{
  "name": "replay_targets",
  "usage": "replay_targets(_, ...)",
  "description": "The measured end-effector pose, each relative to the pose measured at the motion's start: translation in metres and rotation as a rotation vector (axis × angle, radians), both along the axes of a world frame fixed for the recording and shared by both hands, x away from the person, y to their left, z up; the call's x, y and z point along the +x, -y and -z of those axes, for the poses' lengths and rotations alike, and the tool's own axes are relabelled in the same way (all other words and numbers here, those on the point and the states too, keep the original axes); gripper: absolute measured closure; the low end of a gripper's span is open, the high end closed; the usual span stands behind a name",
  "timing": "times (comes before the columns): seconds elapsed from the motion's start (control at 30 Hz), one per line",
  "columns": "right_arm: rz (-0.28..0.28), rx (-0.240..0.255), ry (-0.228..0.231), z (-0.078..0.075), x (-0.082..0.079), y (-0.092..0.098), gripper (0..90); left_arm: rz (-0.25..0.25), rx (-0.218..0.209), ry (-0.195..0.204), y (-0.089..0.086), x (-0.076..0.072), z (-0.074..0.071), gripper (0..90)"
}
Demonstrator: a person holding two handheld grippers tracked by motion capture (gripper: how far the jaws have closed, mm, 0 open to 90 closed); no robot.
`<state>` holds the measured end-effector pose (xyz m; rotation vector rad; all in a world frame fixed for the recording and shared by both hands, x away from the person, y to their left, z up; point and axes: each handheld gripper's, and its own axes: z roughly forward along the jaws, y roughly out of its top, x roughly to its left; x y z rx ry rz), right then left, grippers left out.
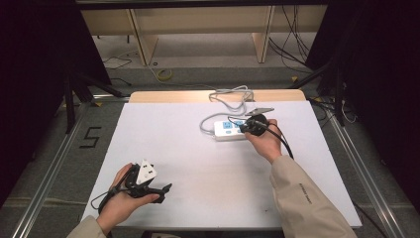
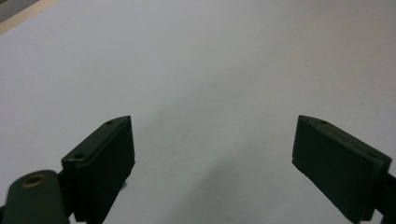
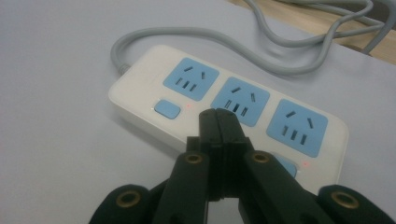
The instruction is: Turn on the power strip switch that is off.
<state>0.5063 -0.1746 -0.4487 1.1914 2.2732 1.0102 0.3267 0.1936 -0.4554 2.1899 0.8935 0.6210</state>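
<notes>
A white power strip (image 1: 229,130) with three blue socket faces (image 3: 240,101) and blue switch buttons (image 3: 167,109) lies on the white table, its grey cable (image 3: 261,51) looping toward the far edge. My right gripper (image 3: 218,115) is shut with nothing between its jaws, its tips pressed down on the strip's top at the middle socket's switch. In the high view my right gripper (image 1: 243,129) reaches the strip from its right end. My left gripper (image 1: 167,187) rests low over bare table at the front left, jaws wide open and empty (image 2: 212,140).
The white table sheet (image 1: 198,163) has a wooden strip (image 1: 163,95) along its far edge. Metal rails (image 1: 54,163) flank the table. Loose cables (image 1: 292,39) lie on the floor beyond, under a wooden shelf unit.
</notes>
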Motion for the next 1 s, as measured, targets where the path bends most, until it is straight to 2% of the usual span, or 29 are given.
replay_targets(0.83,0.024,-0.013,-0.027,0.007,0.016,-0.006,90.0,0.004,-0.003,-0.002,0.000,0.000,0.000,12.6)
replay_targets(1.0,0.022,-0.029,-0.030,0.007,0.018,-0.008,90.0,0.005,-0.003,-0.002,0.000,0.000,0.000,12.6)
